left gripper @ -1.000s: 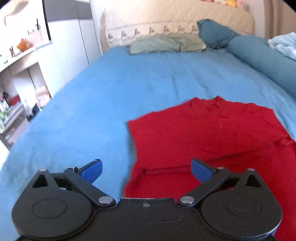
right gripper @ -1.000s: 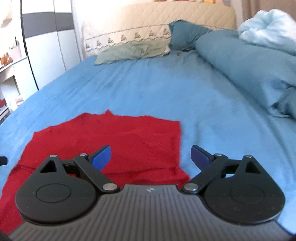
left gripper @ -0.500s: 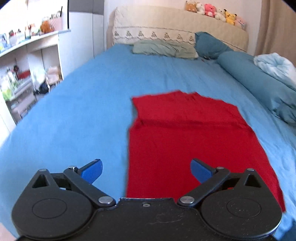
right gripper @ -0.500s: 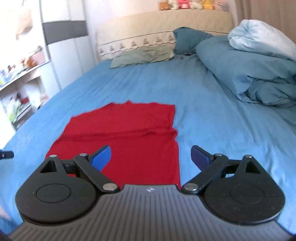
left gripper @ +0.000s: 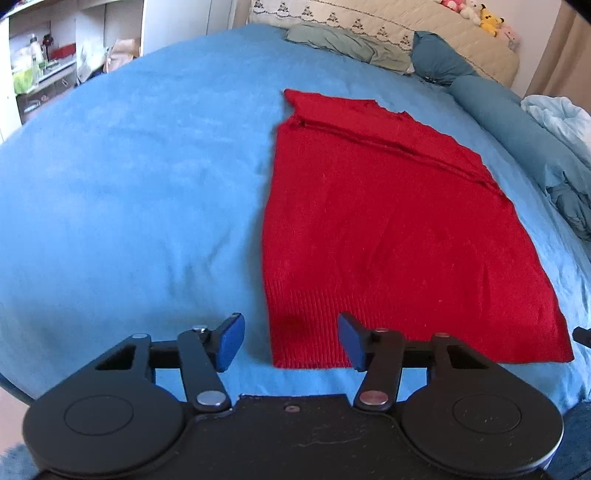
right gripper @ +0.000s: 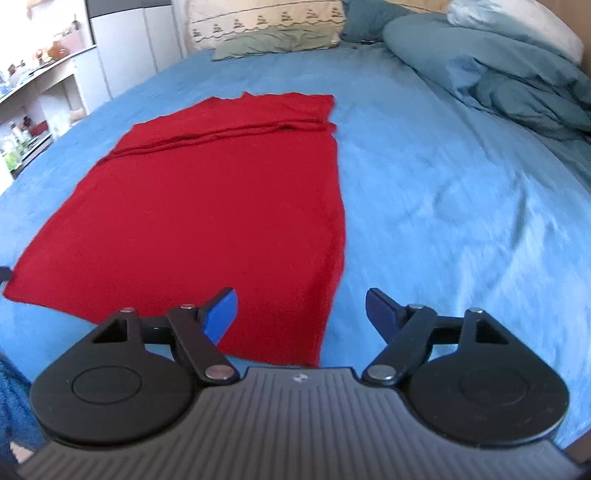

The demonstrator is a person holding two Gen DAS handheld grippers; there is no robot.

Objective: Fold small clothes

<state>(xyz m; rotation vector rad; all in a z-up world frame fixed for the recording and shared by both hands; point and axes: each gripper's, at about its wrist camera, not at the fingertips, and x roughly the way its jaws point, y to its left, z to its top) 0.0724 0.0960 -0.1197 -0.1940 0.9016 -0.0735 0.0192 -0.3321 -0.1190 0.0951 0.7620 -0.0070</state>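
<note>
Bedroom, big blue bed [left gripper: 140,177]. Both cameras pulled back and up in the last second, so the red sweater [left gripper: 388,236] now lies flat, sleeves folded in. Left hand-held gripper [left gripper: 291,341] and right hand-held gripper [right gripper: 301,312] are both released, straddling its near corners, probably ready for the bottom-up fold.

— From where is the scene being viewed?
— The red garment [left gripper: 388,221] is being looked at from just beyond its near hem, low over the bed [left gripper: 129,177], facing the headboard [left gripper: 388,26].
— What is being shared?
— The garment [right gripper: 207,206] and pillows [right gripper: 273,42].
</note>
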